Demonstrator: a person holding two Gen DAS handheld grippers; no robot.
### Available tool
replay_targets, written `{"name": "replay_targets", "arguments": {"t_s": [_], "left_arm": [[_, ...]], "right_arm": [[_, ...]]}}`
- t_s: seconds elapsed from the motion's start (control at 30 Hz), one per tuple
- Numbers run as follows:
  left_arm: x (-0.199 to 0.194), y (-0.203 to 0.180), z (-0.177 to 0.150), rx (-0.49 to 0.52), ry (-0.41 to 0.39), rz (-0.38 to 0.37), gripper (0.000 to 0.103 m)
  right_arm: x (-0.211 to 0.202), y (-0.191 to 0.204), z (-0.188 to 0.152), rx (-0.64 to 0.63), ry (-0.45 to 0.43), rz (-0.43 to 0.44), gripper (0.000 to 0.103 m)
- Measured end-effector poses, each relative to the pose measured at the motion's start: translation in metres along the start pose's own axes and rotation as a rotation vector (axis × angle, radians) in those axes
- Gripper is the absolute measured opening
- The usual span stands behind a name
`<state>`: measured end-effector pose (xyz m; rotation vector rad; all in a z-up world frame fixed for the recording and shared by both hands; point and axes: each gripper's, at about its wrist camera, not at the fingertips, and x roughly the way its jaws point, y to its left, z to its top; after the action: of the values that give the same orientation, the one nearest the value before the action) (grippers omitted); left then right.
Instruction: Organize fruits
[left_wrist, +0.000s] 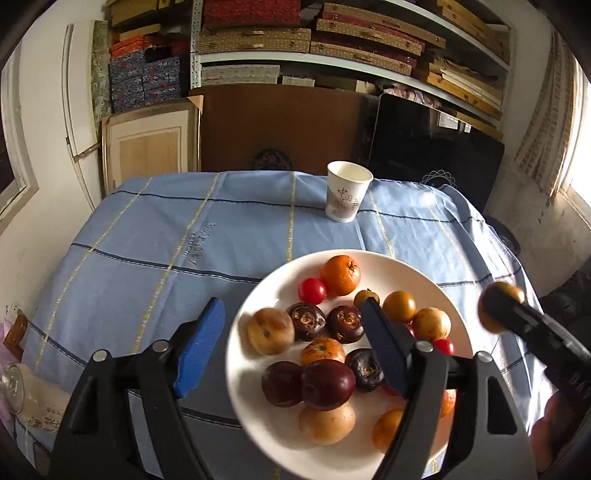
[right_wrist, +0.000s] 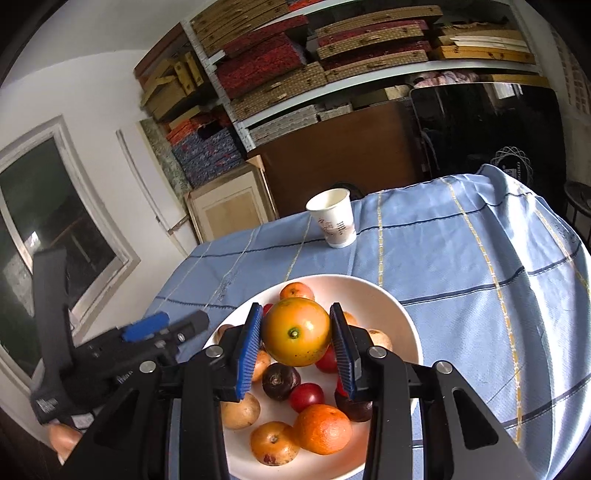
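Observation:
A white plate (left_wrist: 413, 269) on the blue checked tablecloth holds several fruits: oranges, dark plums, red cherry tomatoes and tan round fruits. My left gripper (left_wrist: 295, 332) stands open above the plate's left side, with nothing pressed between its blue pads. My right gripper (right_wrist: 297, 332) is shut on a yellow-orange round fruit (right_wrist: 297, 332) held above the plate (right_wrist: 406, 321). The left wrist view shows that same fruit (left_wrist: 495, 306) at the right edge in the right gripper's tips. The left gripper (right_wrist: 162, 328) appears at the left of the right wrist view.
A white paper cup (left_wrist: 347, 192) stands upright on the cloth behind the plate, also in the right wrist view as the cup (right_wrist: 334, 218). Shelves of boxes and boards fill the wall behind the table. A glass item (left_wrist: 11, 387) sits at the table's left edge.

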<state>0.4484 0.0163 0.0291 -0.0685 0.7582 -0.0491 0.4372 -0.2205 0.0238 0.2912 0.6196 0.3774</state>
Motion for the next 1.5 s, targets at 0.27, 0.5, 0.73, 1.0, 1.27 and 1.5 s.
{"name": "replay_targets", "arguments": {"t_s": [0.27, 0.5, 0.73, 1.0, 1.27, 1.5], "left_arm": [[-0.009, 0.003, 0.002, -0.01, -0.01, -0.006, 0.074], [-0.015, 0.004, 0.001, -0.015, -0.004, -0.004, 0.075], [-0.048, 0.003, -0.005, -0.004, -0.052, 0.023, 0.087], [-0.095, -0.002, -0.028, 0.042, -0.067, 0.053, 0.095], [-0.132, -0.009, -0.09, 0.09, -0.056, 0.054, 0.097], [-0.136, -0.007, -0.129, 0.089, -0.06, 0.059, 0.097]], "right_arm": [[0.034, 0.014, -0.016, -0.08, 0.082, -0.057, 0.039], [0.02, 0.024, -0.015, -0.128, 0.063, -0.066, 0.068], [-0.009, 0.037, -0.014, -0.2, 0.042, -0.12, 0.083], [-0.05, 0.042, -0.042, -0.234, 0.075, -0.141, 0.09], [-0.087, 0.042, -0.082, -0.267, 0.074, -0.14, 0.093], [-0.1, 0.04, -0.1, -0.276, 0.094, -0.118, 0.098]]}}
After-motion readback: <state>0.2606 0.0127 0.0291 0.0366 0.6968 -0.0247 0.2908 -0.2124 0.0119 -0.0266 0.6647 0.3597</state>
